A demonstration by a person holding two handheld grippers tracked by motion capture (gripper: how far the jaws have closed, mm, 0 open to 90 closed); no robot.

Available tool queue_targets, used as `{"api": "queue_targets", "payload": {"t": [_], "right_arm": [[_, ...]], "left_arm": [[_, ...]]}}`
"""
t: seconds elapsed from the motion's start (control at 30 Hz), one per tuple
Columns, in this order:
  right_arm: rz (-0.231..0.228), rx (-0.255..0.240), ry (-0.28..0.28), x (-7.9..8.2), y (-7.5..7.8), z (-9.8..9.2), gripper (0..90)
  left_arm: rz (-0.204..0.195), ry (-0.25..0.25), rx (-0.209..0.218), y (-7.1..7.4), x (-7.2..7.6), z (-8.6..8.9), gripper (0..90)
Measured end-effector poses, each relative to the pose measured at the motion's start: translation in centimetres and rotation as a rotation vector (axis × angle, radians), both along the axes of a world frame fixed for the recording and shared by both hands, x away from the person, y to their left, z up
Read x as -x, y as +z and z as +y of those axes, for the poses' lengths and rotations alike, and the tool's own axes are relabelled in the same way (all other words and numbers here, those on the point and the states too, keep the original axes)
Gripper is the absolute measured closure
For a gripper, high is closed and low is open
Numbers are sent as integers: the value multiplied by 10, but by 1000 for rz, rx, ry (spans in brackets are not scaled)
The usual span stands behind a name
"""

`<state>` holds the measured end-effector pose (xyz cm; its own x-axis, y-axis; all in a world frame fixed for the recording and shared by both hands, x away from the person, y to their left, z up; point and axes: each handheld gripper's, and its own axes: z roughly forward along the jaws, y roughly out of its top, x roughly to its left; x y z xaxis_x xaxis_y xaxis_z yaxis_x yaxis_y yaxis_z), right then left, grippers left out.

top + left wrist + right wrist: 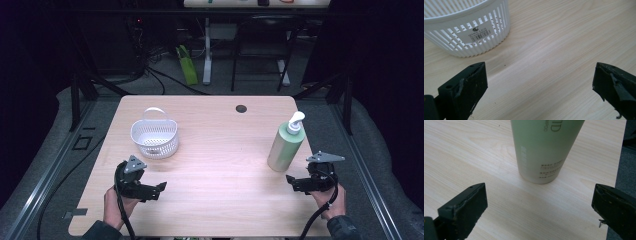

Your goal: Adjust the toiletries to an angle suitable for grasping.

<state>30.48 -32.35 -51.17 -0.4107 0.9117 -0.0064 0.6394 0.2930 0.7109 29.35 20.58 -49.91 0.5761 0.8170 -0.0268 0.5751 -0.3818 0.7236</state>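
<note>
A white slotted basket (154, 136) with a handle stands on the left half of the wooden table (215, 150). In the left gripper view the basket (469, 30) sits ahead and to the left, a barcode label on its wall. A pale green pump bottle (286, 145) stands upright on the right side; its base (544, 152) rises just ahead of the right jaws. My left gripper (159, 190) rests near the front left, open, nothing between its jaws. My right gripper (291, 182) is just in front of the bottle, open and apart from it.
A dark round hole (241, 108) marks the table's far edge. The table's right edge (621, 157) runs close beside the right gripper, grey floor beyond. Behind the table stand a green bag (186, 65), cables and desk legs.
</note>
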Motion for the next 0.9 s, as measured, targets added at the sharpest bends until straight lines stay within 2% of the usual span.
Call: {"api": "queue_targets", "payload": {"t": [0.1,0.37,0.53,0.9], "right_arm": [[-3,-5,1,-1,2,0,0],[-54,-31,6,-7,17,6,0],[-80,-30,-1,-12,23,9,0],[-124,-75,9,-27,38,15,0]], "left_arm": [[2,-4,-6,0,0,0,0],[1,-2,-2,-1,-1,0,0],[-8,-8,1,-1,-1,-2,0],[-5,-12,0,-1,-1,-2,0]]}}
